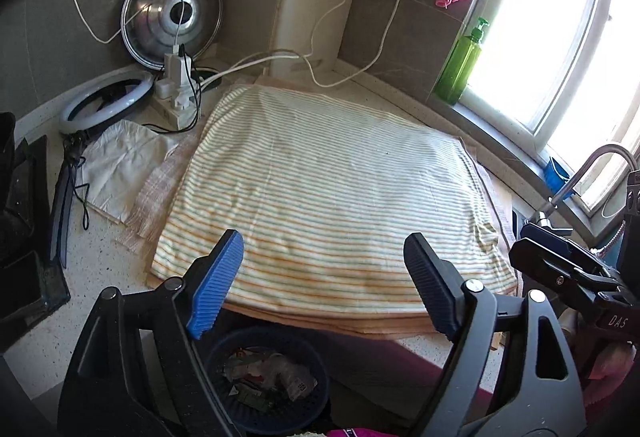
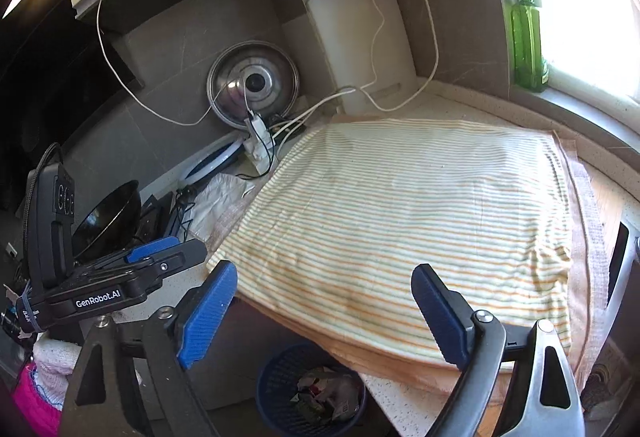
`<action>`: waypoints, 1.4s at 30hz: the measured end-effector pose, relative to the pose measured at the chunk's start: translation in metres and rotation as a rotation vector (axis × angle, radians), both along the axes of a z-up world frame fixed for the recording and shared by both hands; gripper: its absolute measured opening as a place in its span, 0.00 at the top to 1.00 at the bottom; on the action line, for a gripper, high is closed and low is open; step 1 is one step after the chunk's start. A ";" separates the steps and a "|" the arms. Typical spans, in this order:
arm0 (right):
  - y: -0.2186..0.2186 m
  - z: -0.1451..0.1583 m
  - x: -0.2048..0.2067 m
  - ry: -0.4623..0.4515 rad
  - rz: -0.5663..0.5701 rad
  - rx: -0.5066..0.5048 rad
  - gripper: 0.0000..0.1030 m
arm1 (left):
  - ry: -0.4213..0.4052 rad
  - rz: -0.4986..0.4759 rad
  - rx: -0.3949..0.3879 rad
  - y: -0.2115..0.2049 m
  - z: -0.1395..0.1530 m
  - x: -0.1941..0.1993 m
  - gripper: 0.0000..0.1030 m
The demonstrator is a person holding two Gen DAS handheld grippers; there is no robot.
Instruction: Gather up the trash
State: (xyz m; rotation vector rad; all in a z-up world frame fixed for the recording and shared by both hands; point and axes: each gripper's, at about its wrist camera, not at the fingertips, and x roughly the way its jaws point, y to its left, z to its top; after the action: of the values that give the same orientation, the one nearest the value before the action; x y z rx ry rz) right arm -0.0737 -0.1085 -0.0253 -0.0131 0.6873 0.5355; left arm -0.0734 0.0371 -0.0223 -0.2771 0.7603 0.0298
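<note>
Left wrist view: both claws, left claw [image 1: 324, 269] and right claw [image 2: 324, 301], gape released and empty; trash could spill if one knocks the blue basket [image 1: 224, 353] at bottom centre.

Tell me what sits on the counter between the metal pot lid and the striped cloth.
A white power strip with plugged-in chargers and cables stands between the pot lid and the striped cloth, shown in both wrist views.

Left gripper [image 1: 322, 285]: black frame, silver bolt heads, ribbed blue pads [image 1: 216, 285] on both fingers.
Right gripper [image 2: 324, 317]: same black frame and silver bolts, ribbed blue pads [image 2: 208, 313].
Markings: white "GenRobot.AI" lettering along the left gripper's side, seen from the right wrist; "DAS" on the right one's.
Clothing: bright pink fabric [image 2: 34, 401] with white knit trim.
</note>
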 end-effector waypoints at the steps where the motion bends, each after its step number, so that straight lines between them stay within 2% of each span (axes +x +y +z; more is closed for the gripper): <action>1: -0.002 0.002 0.002 -0.004 -0.005 0.004 0.09 | -0.008 0.003 0.010 -0.002 0.003 0.002 0.16; 3: -0.006 0.006 0.006 -0.014 -0.015 0.019 0.01 | -0.023 0.013 0.021 -0.004 0.010 0.004 0.15; 10: -0.014 0.019 0.015 -0.037 -0.026 0.065 0.00 | -0.072 0.057 0.020 -0.005 0.026 0.009 0.03; 17: -0.020 0.027 0.021 -0.044 -0.018 0.097 0.00 | -0.092 0.073 0.005 -0.007 0.038 0.014 0.02; 25: -0.024 0.029 0.028 -0.041 -0.019 0.113 0.00 | -0.107 0.081 0.041 -0.016 0.045 0.018 0.01; 30: -0.026 0.028 0.030 -0.033 -0.022 0.126 0.00 | -0.088 0.080 0.031 -0.018 0.044 0.023 0.01; 42: -0.027 0.026 0.036 -0.017 -0.014 0.135 0.00 | -0.041 0.092 0.075 -0.029 0.043 0.031 0.00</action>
State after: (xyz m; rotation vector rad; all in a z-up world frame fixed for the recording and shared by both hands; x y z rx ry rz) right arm -0.0378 -0.1359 0.0005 0.1132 0.6332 0.5666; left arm -0.0425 0.0078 0.0207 -0.2402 0.7040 0.1386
